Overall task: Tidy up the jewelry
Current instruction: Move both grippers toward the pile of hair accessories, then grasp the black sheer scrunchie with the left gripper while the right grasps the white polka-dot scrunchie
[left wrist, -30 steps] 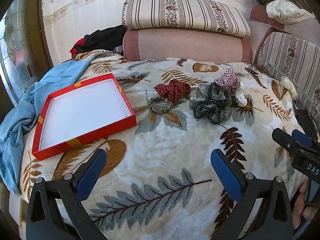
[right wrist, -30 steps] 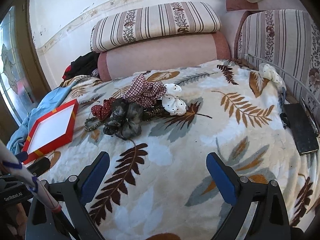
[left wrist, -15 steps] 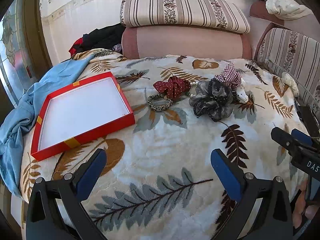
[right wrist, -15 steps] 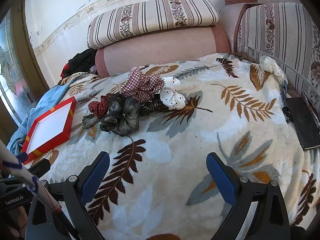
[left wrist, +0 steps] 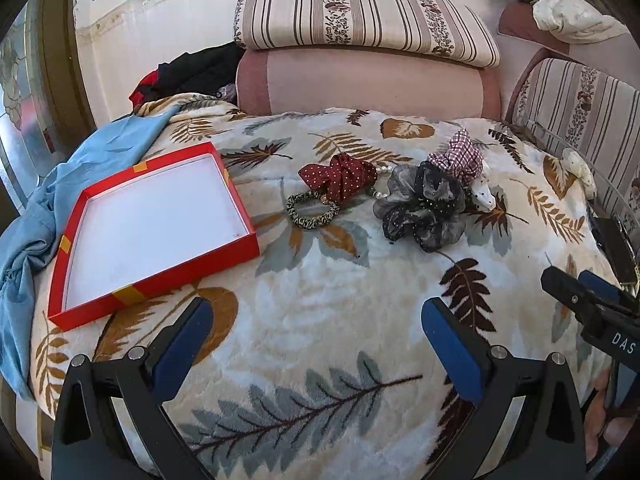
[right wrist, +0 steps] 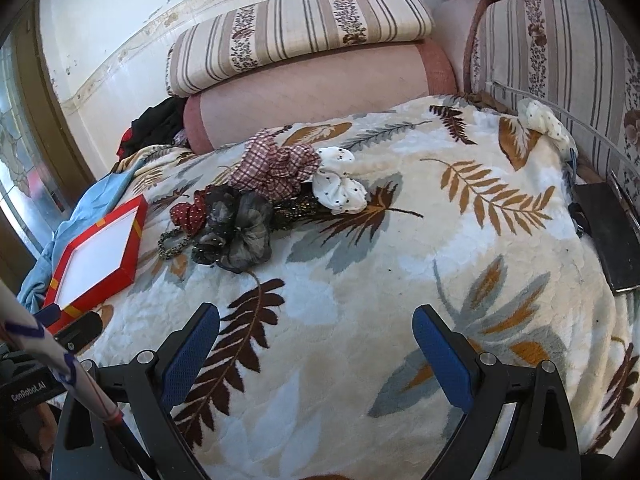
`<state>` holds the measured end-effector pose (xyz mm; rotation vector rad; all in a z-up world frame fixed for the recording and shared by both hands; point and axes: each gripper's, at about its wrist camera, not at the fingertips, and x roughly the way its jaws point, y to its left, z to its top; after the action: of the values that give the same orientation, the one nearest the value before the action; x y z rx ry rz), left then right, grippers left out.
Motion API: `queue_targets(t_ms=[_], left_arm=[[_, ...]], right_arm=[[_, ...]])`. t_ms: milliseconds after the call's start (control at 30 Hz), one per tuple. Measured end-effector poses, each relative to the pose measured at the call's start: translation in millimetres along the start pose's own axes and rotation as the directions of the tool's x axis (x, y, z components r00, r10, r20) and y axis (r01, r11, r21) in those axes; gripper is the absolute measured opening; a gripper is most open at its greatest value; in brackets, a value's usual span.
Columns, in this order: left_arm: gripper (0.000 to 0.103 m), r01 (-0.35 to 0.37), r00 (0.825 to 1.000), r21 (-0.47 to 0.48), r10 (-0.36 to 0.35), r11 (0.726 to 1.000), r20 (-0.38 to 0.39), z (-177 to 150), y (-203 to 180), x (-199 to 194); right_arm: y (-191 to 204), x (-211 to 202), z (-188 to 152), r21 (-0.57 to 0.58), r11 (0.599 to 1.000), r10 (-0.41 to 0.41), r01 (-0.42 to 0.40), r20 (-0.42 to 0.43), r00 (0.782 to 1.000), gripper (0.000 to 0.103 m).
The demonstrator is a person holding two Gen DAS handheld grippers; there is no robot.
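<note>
Left claw (left wrist: 316, 332): released, empty, above leaf-patterned plush bed blanket (left wrist: 320, 300). Right claw (right wrist: 316, 332): released, empty. Shallow red cardboard box with white floor (left wrist: 148, 224): on blanket, left, empty. Beside it, clustered: dark red dotted fabric bow (left wrist: 340, 176), leopard-print hair tie (left wrist: 312, 210), grey-black organza scrunchie (left wrist: 424, 204), red-white checked scrunchie (left wrist: 456, 156), white dotted scrunchie (right wrist: 338, 186).

Streaming in as bright daylight from the window (left wrist: 24, 92) at the left edge of both views, washing the wall (left wrist: 160, 8) near white and blowing out the white inside of the red tray (left wrist: 156, 216). Casting only soft, short shadows under the hair ties on the blanket (left wrist: 320, 300). Bending heavily toward the rims from fisheye distortion, darkening into a black vignette at the corners, staying sharp at centre and blurring slightly at the edges.
</note>
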<state>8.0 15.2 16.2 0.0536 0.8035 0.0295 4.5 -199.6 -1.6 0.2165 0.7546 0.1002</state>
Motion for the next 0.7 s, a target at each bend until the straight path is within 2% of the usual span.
queue_targets(t_ms=[133,300,400,633,667,700], left_arm=[[0.103,0.024,1.000,0.001,-0.024,1.000,-0.010,8.2,-5.7,6.8],[0.103,0.109,0.994,0.031,-0.108,0.994,-0.028,25.2,-27.3,20.2],[0.103,0.163,0.986,0.064,-0.161,0.985,-0.032,38.7,-46.4,37.5],[0.103,0.210,0.977,0.082,-0.205,0.974,-0.061,68.1,-81.4,89.2],[0.102,0.203,0.978,0.089,-0.197,0.975,-0.072,71.5,-86.2,99.2],[0.093,0.187,0.981,0.094,-0.180,0.978,-0.078,73.4,-89.4,107.8]], right_arm=[[-3.6,2.0,1.3,0.014,1.000,0.003,-0.003,-0.002,1.000,0.094],[-9.6,0.6,3.2,0.037,0.999,-0.012,0.012,0.011,1.000,0.091],[-19.0,2.1,4.8,0.071,0.997,-0.031,0.030,0.005,1.000,0.091],[-46.4,6.9,6.1,0.175,0.983,-0.046,0.050,-0.023,0.999,0.091],[-47.9,7.4,6.3,0.181,0.982,-0.046,0.050,-0.025,0.999,0.091],[-48.6,7.8,6.2,0.182,0.982,-0.046,0.049,-0.026,0.999,0.091]])
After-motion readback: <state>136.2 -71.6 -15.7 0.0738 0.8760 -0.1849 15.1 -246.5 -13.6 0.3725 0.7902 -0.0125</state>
